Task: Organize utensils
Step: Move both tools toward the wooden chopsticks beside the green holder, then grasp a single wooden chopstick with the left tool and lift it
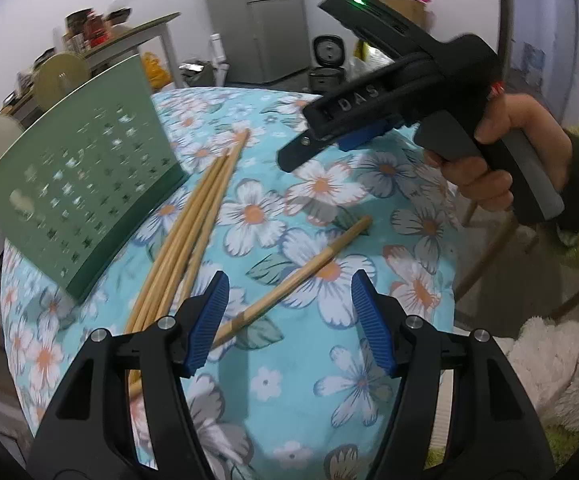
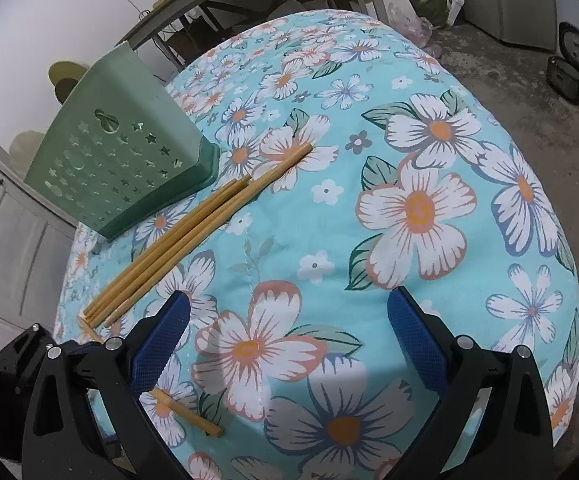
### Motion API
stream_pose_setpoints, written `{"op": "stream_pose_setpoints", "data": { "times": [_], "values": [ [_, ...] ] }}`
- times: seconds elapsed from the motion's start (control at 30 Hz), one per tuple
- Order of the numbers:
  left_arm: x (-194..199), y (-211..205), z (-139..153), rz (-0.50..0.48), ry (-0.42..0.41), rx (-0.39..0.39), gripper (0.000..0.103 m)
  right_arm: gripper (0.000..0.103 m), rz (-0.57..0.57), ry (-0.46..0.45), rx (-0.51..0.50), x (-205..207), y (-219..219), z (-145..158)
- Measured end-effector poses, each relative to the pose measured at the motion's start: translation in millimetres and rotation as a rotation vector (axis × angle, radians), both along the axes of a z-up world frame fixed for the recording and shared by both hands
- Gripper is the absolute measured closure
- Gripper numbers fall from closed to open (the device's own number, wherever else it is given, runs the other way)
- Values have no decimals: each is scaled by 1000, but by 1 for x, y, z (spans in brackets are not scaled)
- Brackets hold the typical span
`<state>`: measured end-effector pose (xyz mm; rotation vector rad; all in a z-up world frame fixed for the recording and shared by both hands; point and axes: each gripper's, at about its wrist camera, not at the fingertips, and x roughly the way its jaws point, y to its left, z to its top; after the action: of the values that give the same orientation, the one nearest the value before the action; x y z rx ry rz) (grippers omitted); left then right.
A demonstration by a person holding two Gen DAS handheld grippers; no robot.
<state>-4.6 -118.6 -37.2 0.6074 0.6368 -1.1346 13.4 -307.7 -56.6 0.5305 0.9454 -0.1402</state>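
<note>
Left wrist view: my left gripper [image 1: 289,320] gapes wide, empty, over one stray bamboo chopstick [image 1: 289,280]; next, close on it for the green perforated plastic holder [image 1: 85,188].

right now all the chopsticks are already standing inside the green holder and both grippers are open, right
Not quite. The chopsticks are not in the green holder; the bundle lies flat on the floral tablecloth beside it, and one stray chopstick lies apart, as both wrist views show. The left gripper and right gripper are open, holding nothing.
</note>
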Motion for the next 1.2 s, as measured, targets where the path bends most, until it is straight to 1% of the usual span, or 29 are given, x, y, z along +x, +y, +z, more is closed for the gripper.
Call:
{"op": "stream_pose_setpoints", "data": {
  "times": [0.07,0.13,0.23,0.3,0.4,0.53,0.63,0.77,0.83,1.0,1.2],
  "values": [
    [0,-6,-1,-26,-7,9,44,6,3,-4,16,-1,-2,0],
    [2,-12,-2,-49,-5,15,47,6,4,-9,32,-1,-4,0],
    [5,-24,-6,-86,6,36,53,6,-2,-25,75,-4,-10,0],
    [6,-30,-10,-107,14,58,60,6,-9,-40,115,-6,-15,-1],
    [8,-38,-15,-137,36,81,64,6,-15,-57,161,-8,-21,-2],
    [10,-45,-20,-162,44,95,65,6,-19,-67,192,-9,-24,-3],
    [14,-47,-21,-162,72,87,66,6,-23,-72,201,-10,-25,-3],
    [15,-49,-22,-164,96,73,74,6,-29,-84,216,-12,-27,-4],
    [13,-49,-22,-164,94,68,77,6,-31,-86,222,-13,-28,-4],
    [14,-48,-19,-151,93,59,95,6,-33,-90,225,-14,-28,-4],
    [22,-39,-5,-88,89,19,97,6,-38,-96,228,-14,-28,-5]
  ]
}}
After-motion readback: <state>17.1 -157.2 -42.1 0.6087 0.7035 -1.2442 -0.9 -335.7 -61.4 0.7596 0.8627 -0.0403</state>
